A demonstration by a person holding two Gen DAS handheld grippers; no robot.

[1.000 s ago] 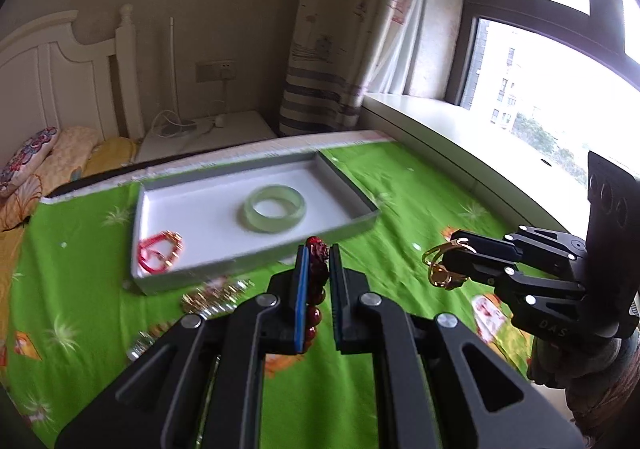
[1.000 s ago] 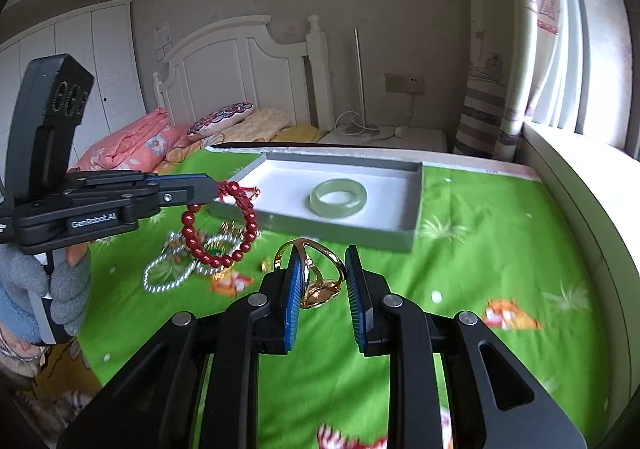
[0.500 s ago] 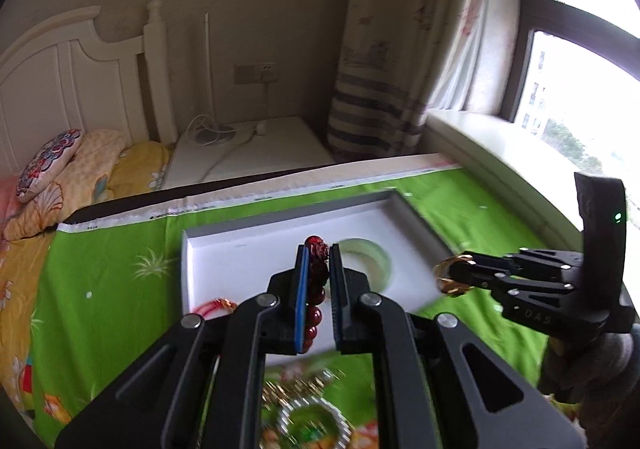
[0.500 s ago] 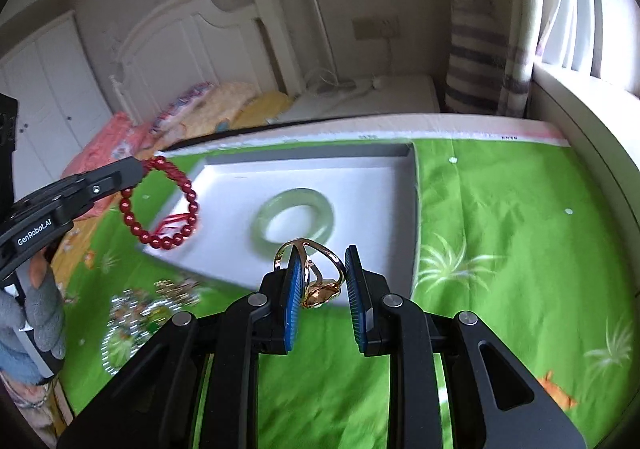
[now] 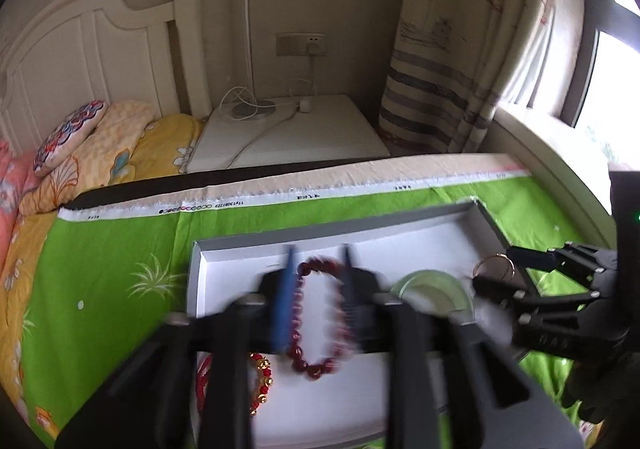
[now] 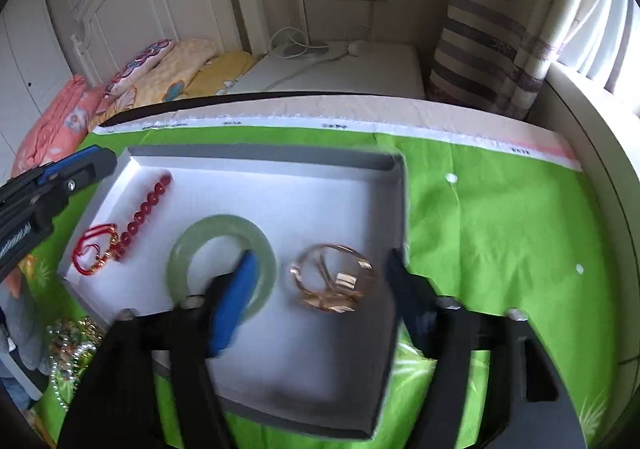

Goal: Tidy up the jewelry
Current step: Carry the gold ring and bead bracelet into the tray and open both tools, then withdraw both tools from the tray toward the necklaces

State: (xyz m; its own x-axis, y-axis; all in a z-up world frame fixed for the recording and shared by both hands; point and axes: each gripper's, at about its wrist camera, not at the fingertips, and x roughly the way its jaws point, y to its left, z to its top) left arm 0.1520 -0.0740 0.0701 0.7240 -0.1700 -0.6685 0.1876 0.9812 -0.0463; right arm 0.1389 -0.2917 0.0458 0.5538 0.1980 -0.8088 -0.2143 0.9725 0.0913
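Observation:
The white tray [image 6: 256, 163] lies on the green cloth. My left gripper [image 5: 318, 269] is open over it, and the dark red bead bracelet [image 5: 320, 309] lies between its fingers; it also shows in the right wrist view [image 6: 146, 209]. My right gripper [image 6: 324, 273] is open over the tray, with the gold bracelet [image 6: 334, 277] lying loose between its fingers. The green jade bangle [image 6: 222, 249] lies under the right gripper's left finger. A red string bracelet [image 6: 94, 249] lies at the tray's left end.
Several silver and gold chains [image 6: 72, 349] lie on the green cloth [image 6: 500, 229] left of the tray. A white nightstand [image 6: 340, 69] with a cable, a headboard, pillows and a curtain stand behind. A windowsill runs along the right.
Both grippers moved over the tray and opened. The red bead bracelet and the gold bracelet were let go and now lie in the tray.

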